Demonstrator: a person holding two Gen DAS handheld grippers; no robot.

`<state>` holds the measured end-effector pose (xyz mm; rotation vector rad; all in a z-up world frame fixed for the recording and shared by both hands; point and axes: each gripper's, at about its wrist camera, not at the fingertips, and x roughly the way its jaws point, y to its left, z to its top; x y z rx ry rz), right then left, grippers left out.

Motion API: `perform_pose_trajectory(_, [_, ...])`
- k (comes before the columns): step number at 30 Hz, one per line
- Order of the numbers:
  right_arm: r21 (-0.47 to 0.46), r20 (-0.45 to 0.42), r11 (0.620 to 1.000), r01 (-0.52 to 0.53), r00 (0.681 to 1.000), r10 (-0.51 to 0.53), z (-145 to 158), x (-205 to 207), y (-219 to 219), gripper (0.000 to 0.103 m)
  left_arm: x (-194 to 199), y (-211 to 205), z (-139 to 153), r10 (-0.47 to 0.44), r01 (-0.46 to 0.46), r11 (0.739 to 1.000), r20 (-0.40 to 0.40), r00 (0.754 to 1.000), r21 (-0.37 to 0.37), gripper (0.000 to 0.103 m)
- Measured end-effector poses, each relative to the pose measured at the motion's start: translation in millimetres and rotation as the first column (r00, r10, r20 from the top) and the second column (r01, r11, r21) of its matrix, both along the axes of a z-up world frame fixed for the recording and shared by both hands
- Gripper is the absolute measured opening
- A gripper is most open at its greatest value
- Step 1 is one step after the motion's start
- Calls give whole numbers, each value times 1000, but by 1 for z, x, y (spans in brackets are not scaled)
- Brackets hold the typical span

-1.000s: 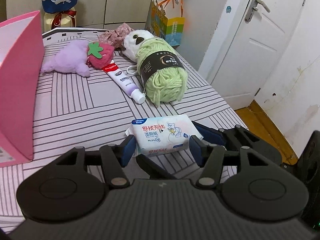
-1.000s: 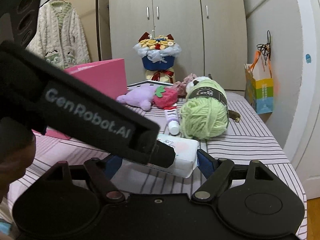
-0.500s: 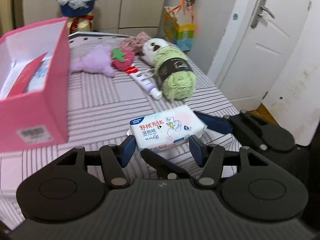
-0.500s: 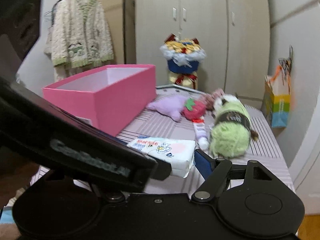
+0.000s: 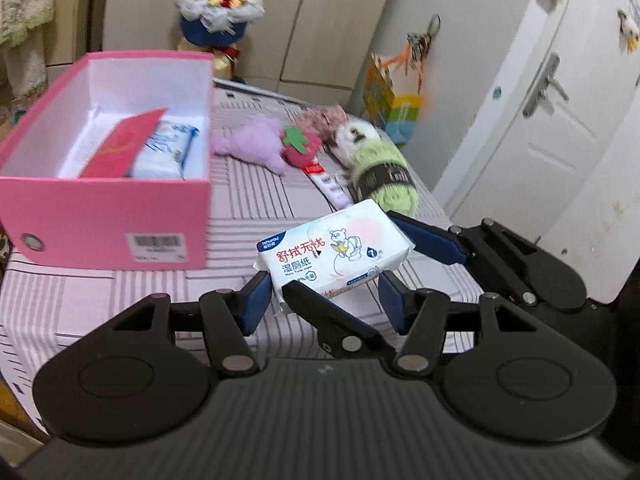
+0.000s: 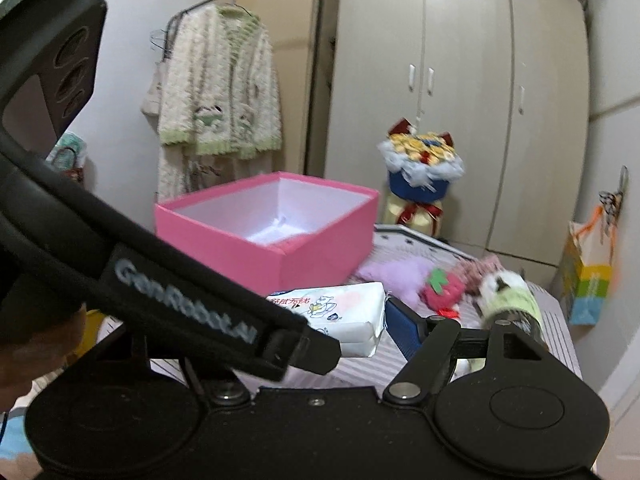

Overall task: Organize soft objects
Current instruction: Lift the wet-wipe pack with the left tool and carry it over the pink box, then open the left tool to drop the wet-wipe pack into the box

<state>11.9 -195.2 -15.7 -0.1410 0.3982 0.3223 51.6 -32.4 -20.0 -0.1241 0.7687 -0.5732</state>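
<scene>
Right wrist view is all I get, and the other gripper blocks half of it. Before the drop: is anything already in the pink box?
Observer: Yes. The pink box holds a red card leaning over a blue-and-white pack.
Operator: Does the left gripper grip the wipes?
Observer: Yes, the wet-wipes pack is clamped between the left gripper's blue pads.
Operator: And the right one?
Observer: The right gripper's jaws have just been closing with the pack between them; whether they press yet, I can't tell.
</scene>
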Motion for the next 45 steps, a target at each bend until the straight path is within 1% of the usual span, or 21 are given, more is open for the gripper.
perform_pose_trajectory(2, [18, 14, 1000, -21, 1000, 21, 5, 3, 5, 78, 1, 9, 7, 23, -23, 1000, 17, 1000, -14, 57])
perform_pose_trajectory(5, [47, 37, 997, -55, 998, 54, 11, 10, 15, 78, 2, 22, 16, 58, -57, 998, 60, 997, -11, 57])
perform_pose_trajectory(11, [51, 80, 994, -97, 992, 93, 23, 33, 39, 77, 17, 43, 29, 106, -105, 994, 111, 988, -15, 57])
perform_pose_trajectory(14, [56, 89, 992, -116, 990, 111, 27, 53, 50, 77, 33, 54, 36, 131, -129, 991, 131, 983, -19, 57])
perform_pose_trajectory(18, [96, 92, 986, -138, 987, 130, 30, 86, 61, 77, 62, 65, 43, 159, -159, 987, 157, 975, -15, 57])
perform_pose_trajectory(21, [100, 92, 981, -165, 984, 156, 28, 114, 63, 78, 91, 72, 45, 166, -166, 986, 140, 976, -11, 57])
perform_pose_trajectory(24, [104, 59, 978, -182, 982, 177, 28, 147, 64, 78, 123, 76, 43, 175, -174, 984, 109, 978, -20, 57])
perform_pose_trajectory(27, [90, 26, 976, -198, 980, 196, 24, 181, 65, 78, 154, 74, 36, 189, -191, 982, 111, 976, 5, 57])
perform_pose_trajectory(30, [79, -69, 978, -195, 977, 200, 17, 215, 70, 78, 185, 74, 25, 213, -214, 977, 60, 975, 13, 57])
perform_pose_trajectory(34, [66, -163, 978, -197, 965, 205, 6, 244, 74, 78, 211, 76, 14, 231, -231, 973, 12, 973, 11, 57])
perform_pose_trajectory(39, [12, -261, 978, -210, 943, 206, 2, 265, 83, 78, 232, 82, 4, 239, -240, 971, -47, 970, -7, 57])
perform_pose_trajectory(42, [-32, -289, 976, -214, 937, 196, -1, 273, 88, 77, 240, 83, -4, 238, -241, 971, -88, 967, -15, 57])
perform_pose_trajectory(45, [-81, -312, 970, -230, 930, 194, -4, 278, 95, 77, 245, 83, -9, 250, -251, 968, -102, 963, -1, 57])
